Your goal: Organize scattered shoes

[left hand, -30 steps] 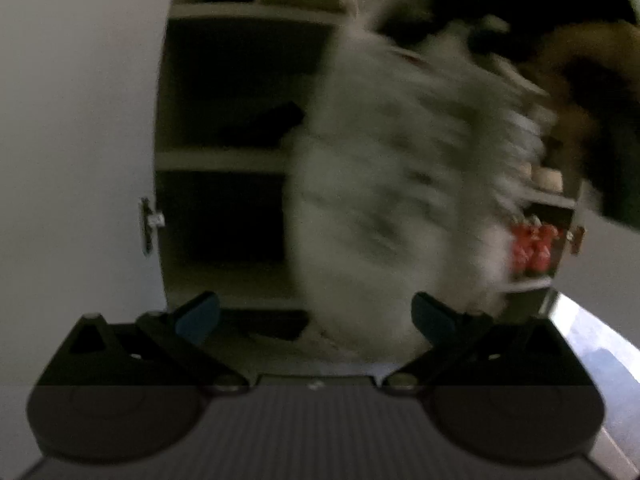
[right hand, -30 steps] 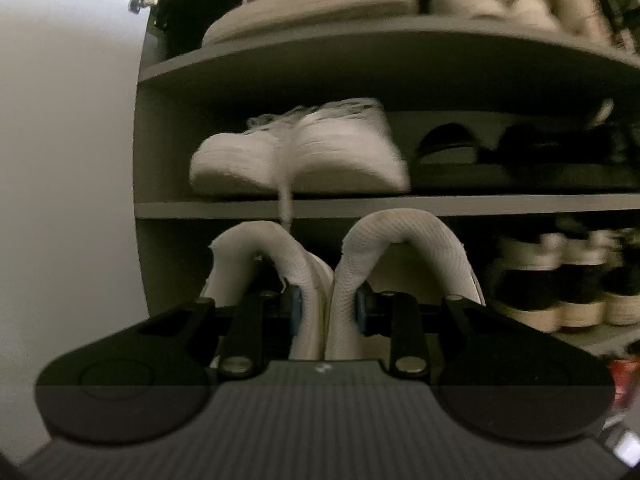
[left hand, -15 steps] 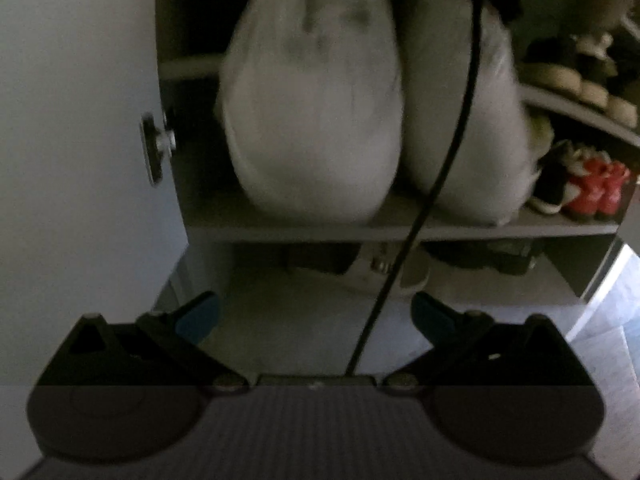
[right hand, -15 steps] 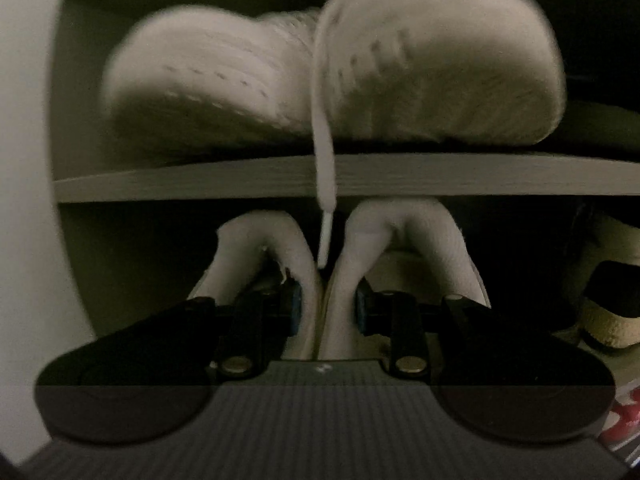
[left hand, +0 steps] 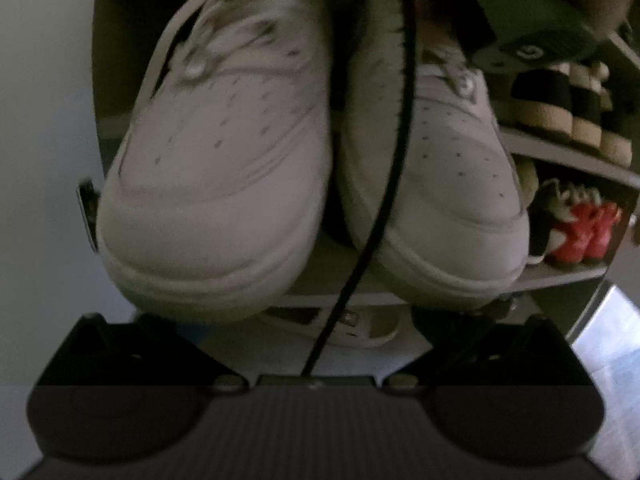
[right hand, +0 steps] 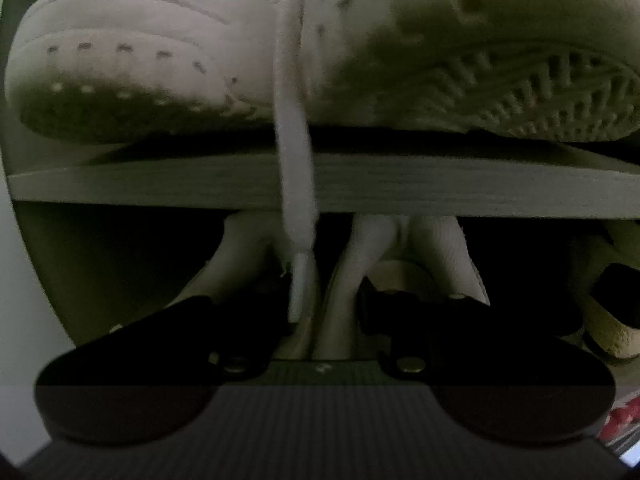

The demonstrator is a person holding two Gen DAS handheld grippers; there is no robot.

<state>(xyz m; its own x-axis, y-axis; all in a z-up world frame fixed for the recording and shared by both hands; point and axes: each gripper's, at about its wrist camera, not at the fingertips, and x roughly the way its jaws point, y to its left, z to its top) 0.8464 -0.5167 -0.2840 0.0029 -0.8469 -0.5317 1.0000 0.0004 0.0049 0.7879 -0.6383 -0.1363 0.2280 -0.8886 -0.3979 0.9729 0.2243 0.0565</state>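
Right wrist view: pinching the white pair (right hand: 420,248) by the heel collars with the right gripper (right hand: 322,300), just loosening — lying straight ahead under the shelf (right hand: 480,184), toes inward; holding the left gripper (left hand: 312,332) wide, empty.

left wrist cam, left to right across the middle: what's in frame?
White wall → left white sneaker → black cable → right white sneaker → red shoes on a lower shelf at the right edge.

Dim grey shelving (left hand: 560,148) (open-fronted) beside pale wall (left hand: 44,120).
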